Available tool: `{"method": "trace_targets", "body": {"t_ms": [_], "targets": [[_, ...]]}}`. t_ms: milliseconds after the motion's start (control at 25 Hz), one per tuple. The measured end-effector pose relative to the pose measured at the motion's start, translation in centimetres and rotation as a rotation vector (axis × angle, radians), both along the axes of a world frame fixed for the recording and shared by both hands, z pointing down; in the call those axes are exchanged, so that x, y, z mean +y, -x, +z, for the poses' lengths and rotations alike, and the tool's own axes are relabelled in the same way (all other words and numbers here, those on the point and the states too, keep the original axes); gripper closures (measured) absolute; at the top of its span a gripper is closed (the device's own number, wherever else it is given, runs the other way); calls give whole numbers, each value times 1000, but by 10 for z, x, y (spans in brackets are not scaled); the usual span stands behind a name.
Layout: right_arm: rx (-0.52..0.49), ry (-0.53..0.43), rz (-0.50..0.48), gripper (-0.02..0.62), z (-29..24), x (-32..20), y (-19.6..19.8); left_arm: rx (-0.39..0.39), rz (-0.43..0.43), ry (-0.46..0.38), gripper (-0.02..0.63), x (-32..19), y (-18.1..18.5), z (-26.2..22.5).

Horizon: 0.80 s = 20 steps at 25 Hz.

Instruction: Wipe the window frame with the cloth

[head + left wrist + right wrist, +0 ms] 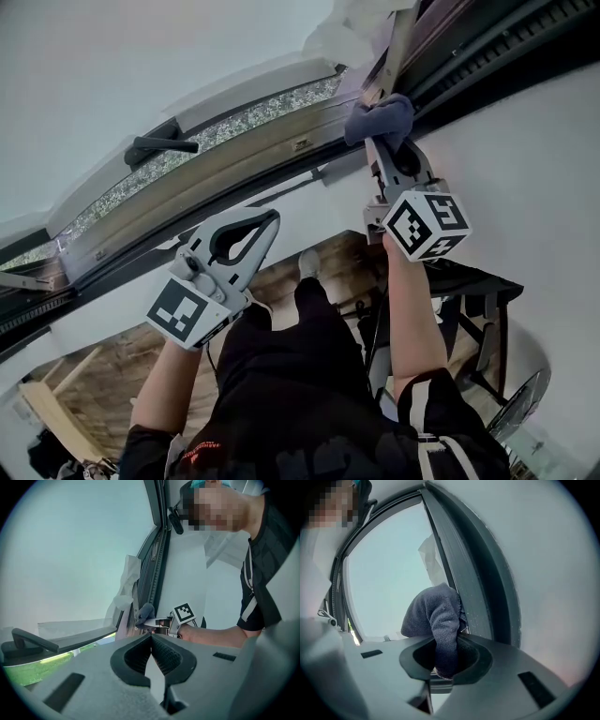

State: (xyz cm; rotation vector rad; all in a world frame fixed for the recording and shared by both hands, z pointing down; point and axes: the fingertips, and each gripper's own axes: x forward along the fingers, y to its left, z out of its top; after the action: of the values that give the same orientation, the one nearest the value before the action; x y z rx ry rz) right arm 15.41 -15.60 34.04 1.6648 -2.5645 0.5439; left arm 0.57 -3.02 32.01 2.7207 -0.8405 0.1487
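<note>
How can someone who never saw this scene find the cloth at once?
Find the dark window frame running across the top of the head view. Near its right end, the right gripper holds the cloth against it. It is the only soft, blue-grey, bunched thing there.

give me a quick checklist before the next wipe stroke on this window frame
1. Dark blue terry cloth gripped: ok, pinched in the right tongs.
2. Cloth on the dark grey window frame: ok, it seems pressed against the frame's edge.
3. Left tongs out of the way: ok, shut, empty, held apart from the cloth.
4. Black window handle off the stroke path: ok, well to the left of the cloth.
5. Crumpled white film beside the frame, past the cloth: cannot tell if it would snag.
6. Dirt left on the frame: cannot tell.
</note>
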Motion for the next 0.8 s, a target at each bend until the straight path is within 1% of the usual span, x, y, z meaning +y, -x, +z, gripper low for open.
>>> {"method": "trace_targets", "body": {"t_ms": [120, 240, 360, 480, 800], "targets": [[-5, 18, 5, 543, 12, -1, -1, -6, 5, -4, 588, -2, 0, 6], [-10, 38, 8, 542, 25, -1, -2, -14, 8, 19, 588, -1, -1, 13], [-12, 56, 12, 542, 36, -1, -2, -16, 12, 1, 588, -3, 0, 16], [-13, 72, 19, 543, 47, 0, -3, -21, 9, 45, 588, -1, 0, 23], [-12, 103, 35, 543, 72, 0, -9, -32, 7, 72, 588, 2, 1, 37]]}}
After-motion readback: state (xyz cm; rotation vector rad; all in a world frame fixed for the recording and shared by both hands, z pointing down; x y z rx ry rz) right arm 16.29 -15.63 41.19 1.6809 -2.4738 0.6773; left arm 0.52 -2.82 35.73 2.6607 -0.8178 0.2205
